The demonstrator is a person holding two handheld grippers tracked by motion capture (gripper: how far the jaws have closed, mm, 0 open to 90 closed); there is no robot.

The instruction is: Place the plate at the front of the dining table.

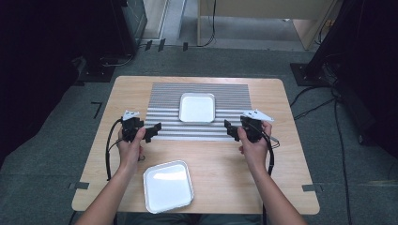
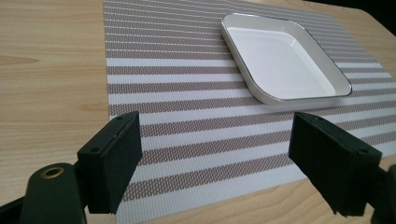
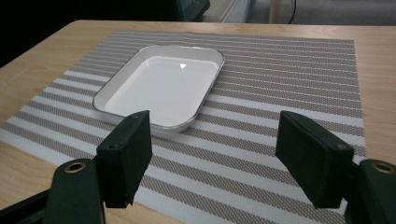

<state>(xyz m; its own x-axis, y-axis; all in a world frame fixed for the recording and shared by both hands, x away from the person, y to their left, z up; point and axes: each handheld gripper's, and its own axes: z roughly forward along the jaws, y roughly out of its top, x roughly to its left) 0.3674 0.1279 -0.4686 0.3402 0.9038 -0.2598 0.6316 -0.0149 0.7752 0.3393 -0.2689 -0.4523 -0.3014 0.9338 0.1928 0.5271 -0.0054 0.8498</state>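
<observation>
Left tool (image 1: 151, 132): I see its jaws standing wide apart with nothing between them. It hovers over the left edge of the striped placemat (image 1: 234, 93), pointing inward toward the middle of the bench (image 1: 281, 178). In the left gripper view only bare mat lies between the pads.

Near tray (image 1: 167, 186): a white square tray sits on the bare wood at the front edge of the bench, just right of my left forearm. It is empty and neither tool touches it. I judge that this one is not yet dealt with.

Far tray (image 1: 197, 108): a second white tray lies flat on the placemat, centred, and empty. It rests well apart from the near tray. I read it as set in place, though I cannot tell for certain whether it is a finished step.

Right tool (image 1: 230, 130): its jaws are also spread, gripping nothing. It hangs over the right edge of the placemat, pointing inward, with the far tray ahead and to one side in the right gripper view.

Progress: both tools are free and face each other across the mat. I judge that one tray is laid and the near tray is what remains.

Next: I would expect a reach back for the near tray.
</observation>
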